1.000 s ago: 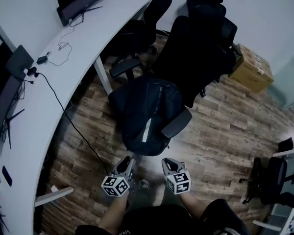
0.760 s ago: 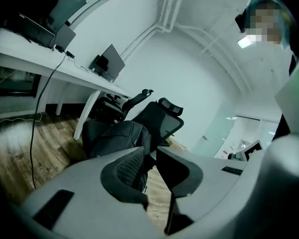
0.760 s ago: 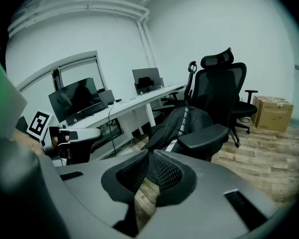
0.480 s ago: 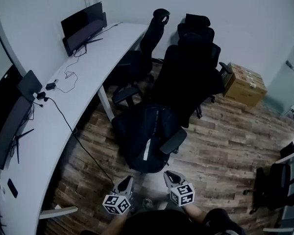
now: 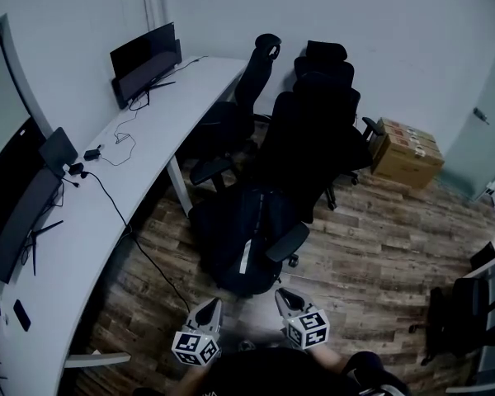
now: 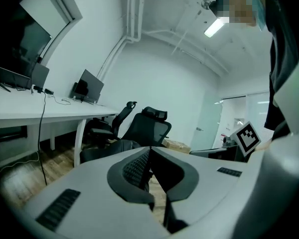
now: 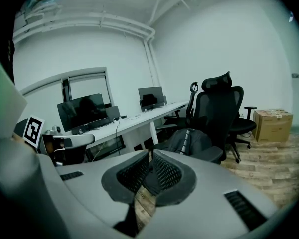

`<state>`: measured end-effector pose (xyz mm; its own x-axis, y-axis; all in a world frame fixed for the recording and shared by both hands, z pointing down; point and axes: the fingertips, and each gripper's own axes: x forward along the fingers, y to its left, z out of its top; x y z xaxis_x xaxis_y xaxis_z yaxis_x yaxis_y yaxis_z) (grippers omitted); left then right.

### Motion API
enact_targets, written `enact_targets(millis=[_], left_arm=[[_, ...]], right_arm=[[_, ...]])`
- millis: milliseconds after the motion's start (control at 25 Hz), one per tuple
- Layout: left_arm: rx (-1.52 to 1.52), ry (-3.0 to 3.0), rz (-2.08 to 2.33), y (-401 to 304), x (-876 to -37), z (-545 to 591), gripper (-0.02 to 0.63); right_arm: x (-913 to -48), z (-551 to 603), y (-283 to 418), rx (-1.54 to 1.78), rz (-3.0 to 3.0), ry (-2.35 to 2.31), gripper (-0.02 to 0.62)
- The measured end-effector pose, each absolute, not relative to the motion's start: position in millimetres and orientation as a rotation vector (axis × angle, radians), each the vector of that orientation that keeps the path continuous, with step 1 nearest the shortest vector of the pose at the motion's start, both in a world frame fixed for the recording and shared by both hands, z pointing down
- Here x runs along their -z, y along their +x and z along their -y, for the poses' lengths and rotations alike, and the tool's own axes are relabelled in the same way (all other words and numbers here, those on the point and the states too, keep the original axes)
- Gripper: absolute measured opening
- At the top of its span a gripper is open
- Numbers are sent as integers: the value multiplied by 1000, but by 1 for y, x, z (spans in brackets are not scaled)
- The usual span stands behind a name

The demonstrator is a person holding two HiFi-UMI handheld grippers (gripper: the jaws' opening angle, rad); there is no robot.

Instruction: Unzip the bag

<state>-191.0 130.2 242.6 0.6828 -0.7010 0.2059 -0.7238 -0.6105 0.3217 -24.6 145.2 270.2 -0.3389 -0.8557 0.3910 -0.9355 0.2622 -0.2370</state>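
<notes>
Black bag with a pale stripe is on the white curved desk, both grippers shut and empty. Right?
Not quite: the black bag lies on the black office chair, beside the white curved desk, per the head view. The left gripper and right gripper are shut and empty.

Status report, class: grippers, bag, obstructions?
Left hand-held gripper just closed, empty; right shut, empty. Black fabric backpack on black office chair, untouched. Nothing between.

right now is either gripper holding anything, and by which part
Nothing is held. The left gripper has just closed its jaws on nothing; the right gripper is shut and empty too.
</notes>
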Motion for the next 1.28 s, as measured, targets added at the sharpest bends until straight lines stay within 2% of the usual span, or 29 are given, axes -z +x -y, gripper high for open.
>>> enact_targets(millis=[640, 1280], left_arm=[[-21, 2540, 1207, -208, -212, -157, 18], [-22, 2532, 1226, -217, -211, -174, 18]], right_arm=[[-231, -163, -18, -534, 2366, 1758, 49], [-226, -175, -28, -504, 2384, 1752, 48]])
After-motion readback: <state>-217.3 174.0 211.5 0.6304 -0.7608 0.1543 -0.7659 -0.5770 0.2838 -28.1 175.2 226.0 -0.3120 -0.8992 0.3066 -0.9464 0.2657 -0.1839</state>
